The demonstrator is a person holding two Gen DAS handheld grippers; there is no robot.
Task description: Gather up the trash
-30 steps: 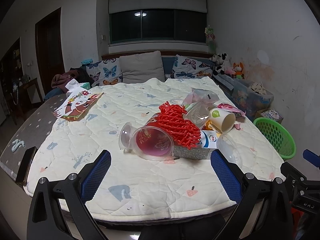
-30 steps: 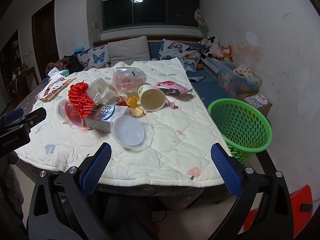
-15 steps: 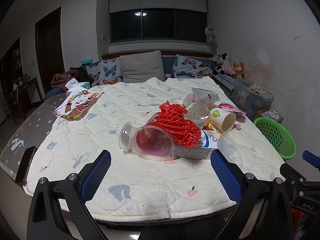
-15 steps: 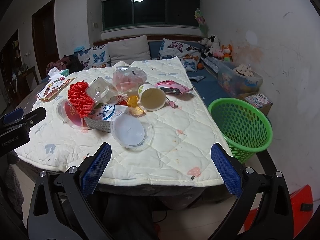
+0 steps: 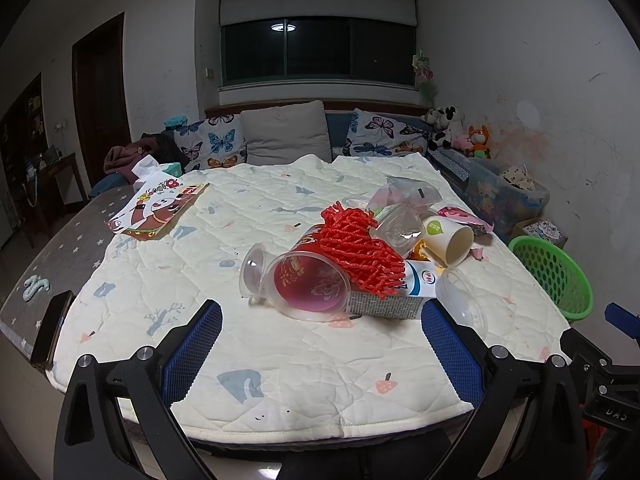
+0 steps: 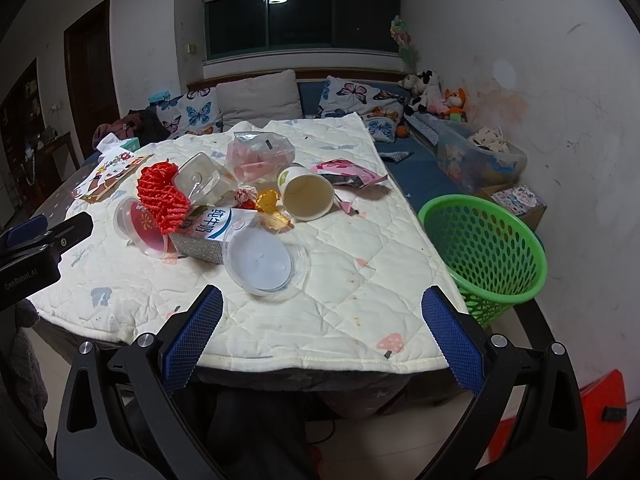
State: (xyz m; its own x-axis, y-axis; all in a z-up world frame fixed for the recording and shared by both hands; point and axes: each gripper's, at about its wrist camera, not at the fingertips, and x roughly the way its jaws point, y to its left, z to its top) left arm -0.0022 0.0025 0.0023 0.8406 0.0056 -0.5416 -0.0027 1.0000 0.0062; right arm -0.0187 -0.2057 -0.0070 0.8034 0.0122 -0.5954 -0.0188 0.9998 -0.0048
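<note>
A heap of trash lies on the quilted table [image 5: 280, 360]: a clear cup with red print [image 5: 308, 284], red foam netting [image 5: 356, 252], a milk carton [image 5: 400, 292], a paper cup [image 5: 448, 240], a clear lid [image 6: 264, 260], a clear bag [image 6: 260, 152] and a pink wrapper [image 6: 348, 172]. A green mesh basket [image 6: 488, 248] stands on the floor right of the table. My left gripper [image 5: 320, 352] is open and empty at the table's near edge, in front of the heap. My right gripper [image 6: 320, 340] is open and empty at the near right edge.
A printed paper bag [image 5: 160, 208] and a tissue box [image 5: 160, 168] lie at the table's far left. A dark phone [image 5: 52, 328] lies at the left edge. A sofa with butterfly cushions [image 5: 280, 140] runs along the back wall. A clear storage bin [image 6: 480, 156] stands beyond the basket.
The right gripper has moved slightly closer to the table. The left view is almost unchanged, and both grippers stay open.
</note>
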